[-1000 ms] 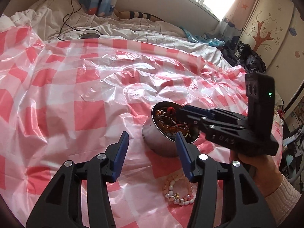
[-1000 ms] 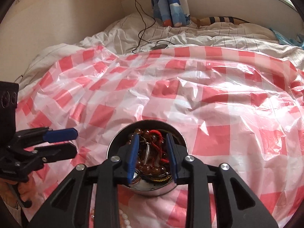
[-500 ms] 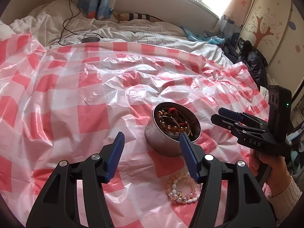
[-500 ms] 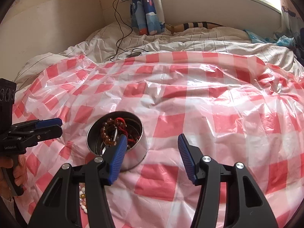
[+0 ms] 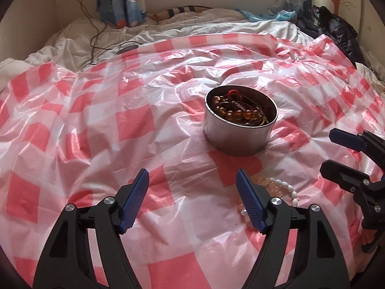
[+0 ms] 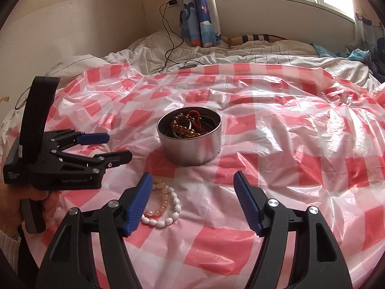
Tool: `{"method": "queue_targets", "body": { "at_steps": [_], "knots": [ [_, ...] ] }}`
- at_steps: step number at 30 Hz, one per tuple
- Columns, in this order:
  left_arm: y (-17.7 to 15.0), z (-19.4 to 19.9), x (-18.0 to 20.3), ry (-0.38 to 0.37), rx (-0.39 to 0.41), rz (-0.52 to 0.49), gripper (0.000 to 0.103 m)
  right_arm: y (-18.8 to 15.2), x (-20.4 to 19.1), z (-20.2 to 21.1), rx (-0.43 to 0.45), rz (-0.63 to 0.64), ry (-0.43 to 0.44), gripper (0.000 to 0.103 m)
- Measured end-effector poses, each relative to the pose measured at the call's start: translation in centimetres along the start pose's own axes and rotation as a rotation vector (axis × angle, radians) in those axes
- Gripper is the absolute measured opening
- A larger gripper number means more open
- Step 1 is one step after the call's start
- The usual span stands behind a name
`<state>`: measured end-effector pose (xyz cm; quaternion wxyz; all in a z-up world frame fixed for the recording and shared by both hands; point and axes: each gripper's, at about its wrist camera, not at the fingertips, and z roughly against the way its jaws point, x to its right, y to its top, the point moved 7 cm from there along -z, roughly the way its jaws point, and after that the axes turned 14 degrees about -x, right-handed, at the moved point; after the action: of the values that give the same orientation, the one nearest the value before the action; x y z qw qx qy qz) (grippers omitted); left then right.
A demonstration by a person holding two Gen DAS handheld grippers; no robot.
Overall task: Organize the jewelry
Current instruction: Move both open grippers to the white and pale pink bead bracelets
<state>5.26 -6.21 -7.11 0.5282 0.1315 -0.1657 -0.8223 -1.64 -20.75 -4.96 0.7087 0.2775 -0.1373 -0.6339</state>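
Jewelry was mostly inside the round metal tin (image 6: 190, 139) on the checked plastic sheet (image 6: 288, 132): amber beads and a red cord lay in it. 1 second earlier the right gripper (image 6: 192, 202) was over the tin with its jaws narrow; now it had pulled back, spread wide and held nothing, so that piece seemed delivered. The left gripper (image 5: 192, 200) was also wide apart and empty. 2 bracelets, pearl and peach (image 6: 163, 204), were lying on the sheet just before the tin, probably next.
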Motion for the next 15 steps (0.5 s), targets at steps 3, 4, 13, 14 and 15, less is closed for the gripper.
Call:
{"method": "queue_targets", "body": {
  "at_steps": [3,4,13,14,15],
  "knots": [
    [-0.2,0.3,-0.2,0.045,0.010,0.000,0.073,0.3,-0.4,0.0,0.011,-0.011,0.007,0.071],
    [-0.2,0.5,-0.4,0.066,0.022,0.005,0.077,0.3,-0.5,0.0,0.012,-0.005,0.001,0.071],
    [0.7,1.0,-1.2,0.115,0.062,0.028,0.088,0.5,0.1,-0.5,0.003,-0.027,-0.013,0.074],
    [0.8,1.0,-1.1,0.118,0.063,0.023,0.088,0.6,0.1,-0.6,-0.001,-0.030,-0.008,0.074],
    [0.9,1.0,-0.9,0.118,0.065,0.017,0.088,0.6,0.1,-0.7,-0.002,-0.031,-0.004,0.074]
  ]
}}
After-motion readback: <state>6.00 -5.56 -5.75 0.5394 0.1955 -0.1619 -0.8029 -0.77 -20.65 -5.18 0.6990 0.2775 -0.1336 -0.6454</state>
